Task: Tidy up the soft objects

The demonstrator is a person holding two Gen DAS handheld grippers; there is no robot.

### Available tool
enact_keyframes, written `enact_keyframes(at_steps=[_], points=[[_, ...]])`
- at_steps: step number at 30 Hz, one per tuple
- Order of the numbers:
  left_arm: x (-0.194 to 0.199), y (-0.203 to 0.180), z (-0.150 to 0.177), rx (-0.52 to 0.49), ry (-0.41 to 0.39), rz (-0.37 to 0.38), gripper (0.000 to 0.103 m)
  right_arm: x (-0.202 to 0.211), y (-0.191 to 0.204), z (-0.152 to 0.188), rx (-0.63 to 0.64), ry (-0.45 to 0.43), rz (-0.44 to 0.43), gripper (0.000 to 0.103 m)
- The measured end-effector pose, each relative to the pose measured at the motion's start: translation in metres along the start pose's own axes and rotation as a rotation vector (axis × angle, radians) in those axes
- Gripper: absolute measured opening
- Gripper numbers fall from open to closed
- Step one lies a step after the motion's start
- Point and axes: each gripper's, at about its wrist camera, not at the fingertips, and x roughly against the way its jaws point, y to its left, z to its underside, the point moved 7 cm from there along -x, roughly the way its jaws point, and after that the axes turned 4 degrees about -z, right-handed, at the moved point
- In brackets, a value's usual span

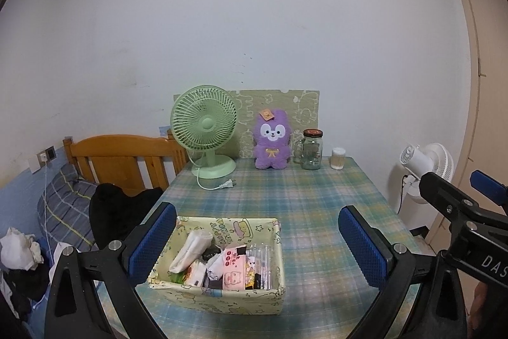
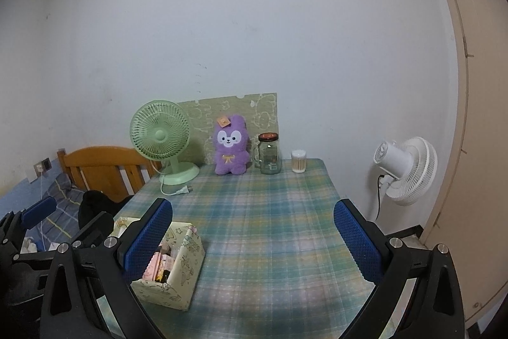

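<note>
A table [image 1: 317, 212] with a plaid cloth stands against a white wall, and both grippers hang above its near edge with nothing in them. The left gripper [image 1: 257, 240] has its blue-padded fingers [image 1: 152, 240] spread wide on either side of a box [image 1: 222, 297], well above it and not touching; the box sits near the front left corner of the table, open at the top and printed with cartoon figures. Inside it lie a white pouch [image 1: 190, 247], a pink packet [image 1: 233, 270] and other small packs, jumbled together. The right gripper [image 2: 252, 240] is also wide open, its fingers [image 2: 357, 240] over bare cloth towards the front right, with the box [image 2: 181, 269] just behind its left finger. Along the back edge, from left to right, stand a green fan [image 1: 206, 129] with its plug [image 1: 227, 184] lying loose on the cloth, a purple plush [image 1: 272, 140] sitting upright against a patterned board [image 1: 304, 107], a glass jar [image 1: 311, 148] with a dark lid just beside the plush, and a small tub of cotton swabs [image 1: 338, 158] near the back right corner. Off the left edge are a wooden bed frame [image 1: 120, 158] and a dark garment [image 1: 120, 208]. A white floor fan [image 2: 406, 170] stands off the right edge, by a door [image 2: 476, 116]
</note>
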Motion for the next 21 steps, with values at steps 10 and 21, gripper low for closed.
enact_keyframes(at_steps=[10, 21], points=[[0.006, 0.0007, 0.0017, -0.001, -0.009, -0.009, 0.103, 0.0058, 0.0031, -0.0007, 0.01, -0.012, 0.002, 0.103], [0.0089, 0.0028, 0.0013, 0.003, -0.01, -0.008, 0.103, 0.0091, 0.006, -0.0026, 0.02, -0.02, 0.005, 0.103]])
